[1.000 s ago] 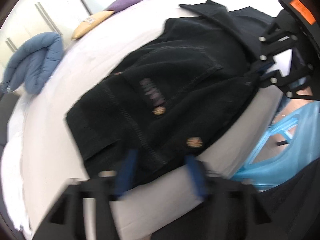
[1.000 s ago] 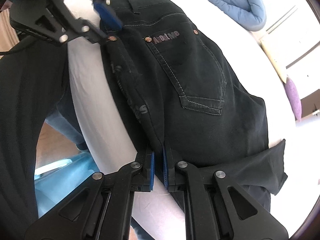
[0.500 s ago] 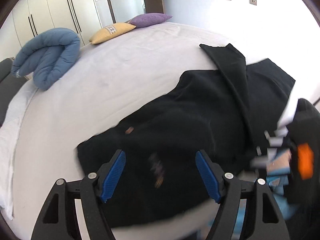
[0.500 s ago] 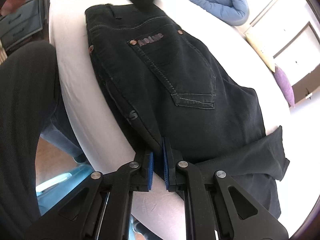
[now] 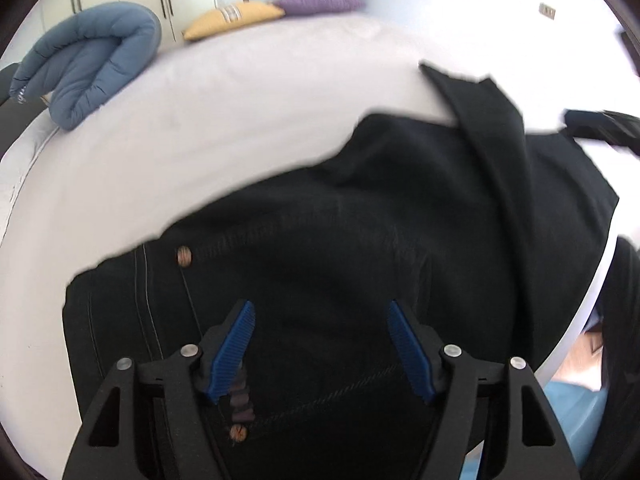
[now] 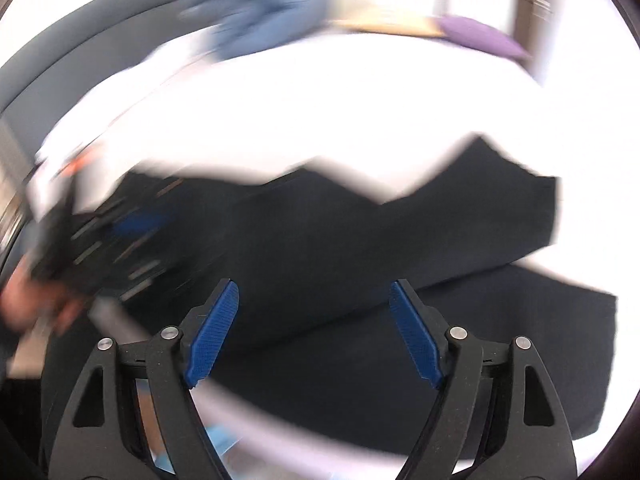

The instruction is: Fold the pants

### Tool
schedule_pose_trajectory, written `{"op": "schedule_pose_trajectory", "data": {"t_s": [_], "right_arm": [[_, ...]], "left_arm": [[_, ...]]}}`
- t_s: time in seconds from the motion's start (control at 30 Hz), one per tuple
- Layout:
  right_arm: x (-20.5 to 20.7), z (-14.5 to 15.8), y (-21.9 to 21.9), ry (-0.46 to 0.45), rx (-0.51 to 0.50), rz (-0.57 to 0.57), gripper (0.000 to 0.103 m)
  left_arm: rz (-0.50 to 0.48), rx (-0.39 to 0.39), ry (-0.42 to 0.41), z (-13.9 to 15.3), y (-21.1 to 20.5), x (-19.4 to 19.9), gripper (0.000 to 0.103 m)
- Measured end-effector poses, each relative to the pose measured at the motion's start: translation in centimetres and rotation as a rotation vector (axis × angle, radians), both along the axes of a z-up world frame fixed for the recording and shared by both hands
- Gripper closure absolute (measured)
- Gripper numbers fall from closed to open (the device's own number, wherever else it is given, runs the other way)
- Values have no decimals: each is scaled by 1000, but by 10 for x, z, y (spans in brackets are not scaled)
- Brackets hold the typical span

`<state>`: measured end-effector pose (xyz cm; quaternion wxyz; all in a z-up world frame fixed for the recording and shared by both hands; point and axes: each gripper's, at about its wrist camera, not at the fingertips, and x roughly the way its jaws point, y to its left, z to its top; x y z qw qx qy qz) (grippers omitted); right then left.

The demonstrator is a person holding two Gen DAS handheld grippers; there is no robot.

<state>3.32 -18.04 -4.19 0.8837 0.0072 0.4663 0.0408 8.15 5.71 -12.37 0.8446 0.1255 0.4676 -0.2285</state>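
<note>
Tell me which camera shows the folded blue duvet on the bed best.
The left wrist view. There the folded blue duvet is sharp at the far edge of the bed, its quilting and fold visible. The right wrist view shows it only as a motion-smeared blue patch at the top.

The black denim pants [image 5: 360, 280] lie folded on the white bed sheet [image 5: 200, 140] near its edge. One leg end lies doubled across them.

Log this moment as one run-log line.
stage: between folds | pants: black, flat on bed | left gripper: closing slightly, nothing between jaws | right gripper: opening, nothing gripped
</note>
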Motion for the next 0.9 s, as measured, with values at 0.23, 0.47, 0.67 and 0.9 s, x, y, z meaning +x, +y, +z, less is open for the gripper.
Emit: {"op": "schedule_pose_trajectory", "data": {"t_s": [0.23,0.47,0.67,0.9], "right_arm": [[150,-20,-129,180,84,-341,26],[230,-59,-154,272,72,-445,26],[274,-87,-149,380,9,-506,26],[291,-97,-141,396,-73,-531,37]], "left_arm": [[45,-72,77,-41,-11,24,27],[39,-48,112,-41,-14,22,27],[29,-48,114,-40,-11,31,27],[28,-57,104,-40,-2,31,27]]}}
